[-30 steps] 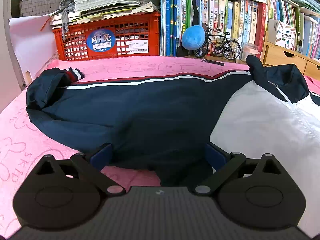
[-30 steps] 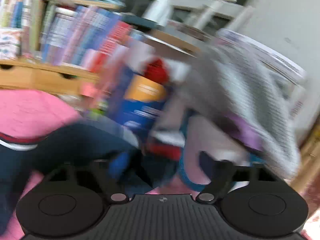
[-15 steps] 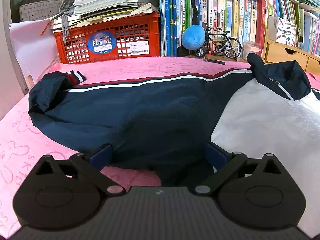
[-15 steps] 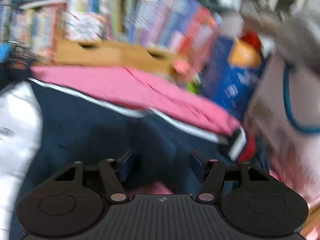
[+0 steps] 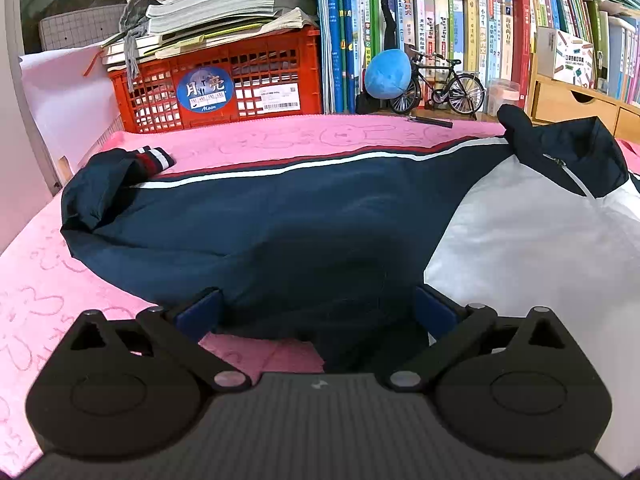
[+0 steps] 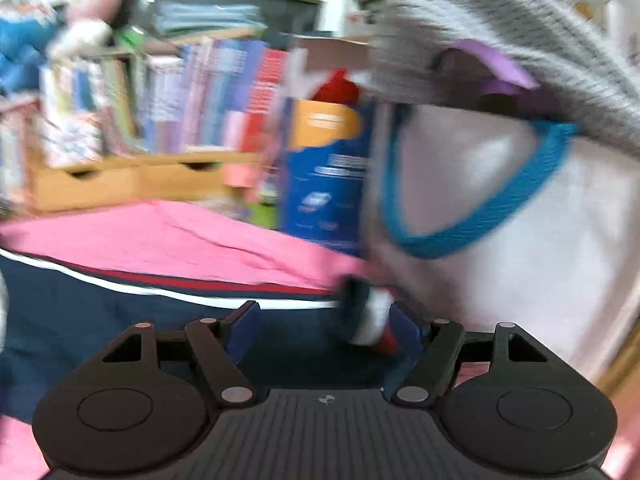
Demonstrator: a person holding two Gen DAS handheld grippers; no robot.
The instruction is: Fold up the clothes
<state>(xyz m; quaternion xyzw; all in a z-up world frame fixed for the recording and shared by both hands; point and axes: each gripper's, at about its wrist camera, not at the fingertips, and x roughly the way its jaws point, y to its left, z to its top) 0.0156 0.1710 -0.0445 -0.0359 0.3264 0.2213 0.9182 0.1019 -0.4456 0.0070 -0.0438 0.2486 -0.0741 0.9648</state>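
1. The left gripper [image 5: 316, 304] sits at the near hem of the jacket [image 5: 280, 232]; its 2 fingers [image 5: 200, 312] stand wide apart with the navy hem bunched between them, and neither pad looks pressed on the cloth, so nothing seems held.
2. The right gripper [image 6: 320, 328] is over the jacket's other sleeve [image 6: 168, 320]. Its fingers [image 6: 240, 332] are partly spread and opening, with navy cloth lying between them but not pinched; the striped right cuff [image 6: 372, 328] lies just beside the right-hand finger. This view is blurred.
3. The jacket lies flat on the pink towel [image 5: 48, 300] covering the worktop. Its long axis, sleeve to sleeve, runs crosswise to both grippers. From the left gripper, the left cuff [image 5: 154, 160] lies far off to the left and beyond, while the collar [image 5: 560, 148] is beyond to the right.
4. Judging by this, the right hand is much nearer a cuff than the left, so a sleeve fold inward looks easiest from that side.
5. Behind the jacket, the red crate [image 5: 224, 84] carries a round blue sticker reading "Moon" with Chinese characters, plus a white barcode label too small to read.
6. Past the crate, a model bicycle [image 5: 440, 88] and book spines [image 5: 440, 28] show Chinese titles I cannot make out; the blue bag [image 6: 324, 184] behind the right cuff has unreadable print.
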